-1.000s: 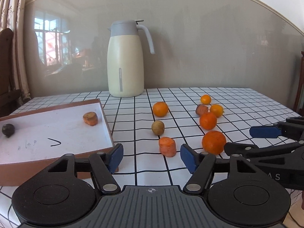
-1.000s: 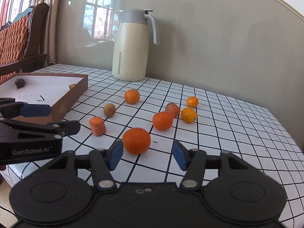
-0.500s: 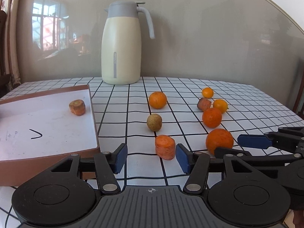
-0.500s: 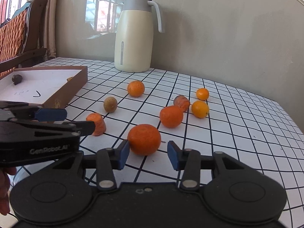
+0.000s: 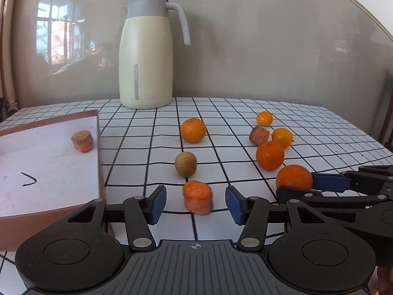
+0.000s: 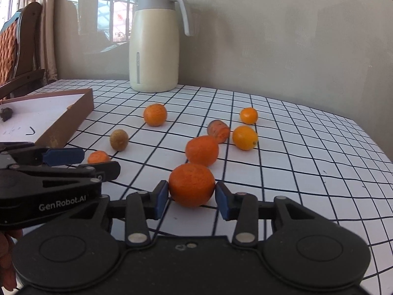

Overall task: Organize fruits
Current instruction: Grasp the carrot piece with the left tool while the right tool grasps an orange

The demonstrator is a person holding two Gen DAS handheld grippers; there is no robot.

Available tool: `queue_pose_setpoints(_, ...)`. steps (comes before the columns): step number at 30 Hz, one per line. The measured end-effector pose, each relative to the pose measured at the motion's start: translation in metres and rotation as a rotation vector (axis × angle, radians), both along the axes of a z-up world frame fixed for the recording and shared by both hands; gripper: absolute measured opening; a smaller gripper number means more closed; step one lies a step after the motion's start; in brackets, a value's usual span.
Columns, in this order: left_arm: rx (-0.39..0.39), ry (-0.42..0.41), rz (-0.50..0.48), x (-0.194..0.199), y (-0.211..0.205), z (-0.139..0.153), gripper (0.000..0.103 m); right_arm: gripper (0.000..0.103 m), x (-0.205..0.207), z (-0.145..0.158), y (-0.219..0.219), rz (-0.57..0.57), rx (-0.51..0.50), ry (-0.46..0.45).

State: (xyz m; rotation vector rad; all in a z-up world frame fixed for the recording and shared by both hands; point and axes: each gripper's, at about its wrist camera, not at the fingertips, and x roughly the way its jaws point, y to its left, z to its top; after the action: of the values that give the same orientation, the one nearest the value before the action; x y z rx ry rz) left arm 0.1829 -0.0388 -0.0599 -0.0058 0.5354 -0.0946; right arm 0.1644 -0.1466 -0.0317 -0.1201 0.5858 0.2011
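My right gripper (image 6: pixel 191 195) has closed onto the orange (image 6: pixel 191 184), seemingly touching; my left gripper (image 5: pixel 195 202) stands open around the carrot chunk (image 5: pixel 198 197).

The counter (image 5: pixel 307 113), covered in a white cloth with a black grid, carries a tall cream jug with a grey lid and handle (image 5: pixel 146 56) at the back by the wall. A shallow brown cardboard tray with a white floor (image 5: pixel 49 172) lies at the left. Loose on the cloth: five round orange citrus fruits of differing sizes (image 6: pixel 191 184), a small round brownish fruit (image 5: pixel 185 164), a cut orange carrot chunk (image 5: pixel 198 197) and a darker carrot piece (image 5: pixel 259 135).
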Motion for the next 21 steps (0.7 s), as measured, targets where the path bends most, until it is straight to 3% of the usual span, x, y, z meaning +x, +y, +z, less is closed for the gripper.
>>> queue_pose_setpoints(5, 0.011, 0.018, 0.009, 0.003, -0.007, -0.003, 0.053, 0.033, 0.003, -0.001, -0.003, -0.004, 0.0, 0.003)
queue_pose_setpoints(10, 0.014, 0.017, 0.03, 0.004, -0.004, -0.004, 0.029, 0.031, 0.004, 0.001, -0.004, -0.007, 0.011, 0.012)
queue_pose_setpoints(21, -0.017, -0.019, 0.01, -0.01, 0.0, 0.007, 0.029, 0.03, -0.006, 0.011, -0.013, -0.048, 0.025, -0.032)
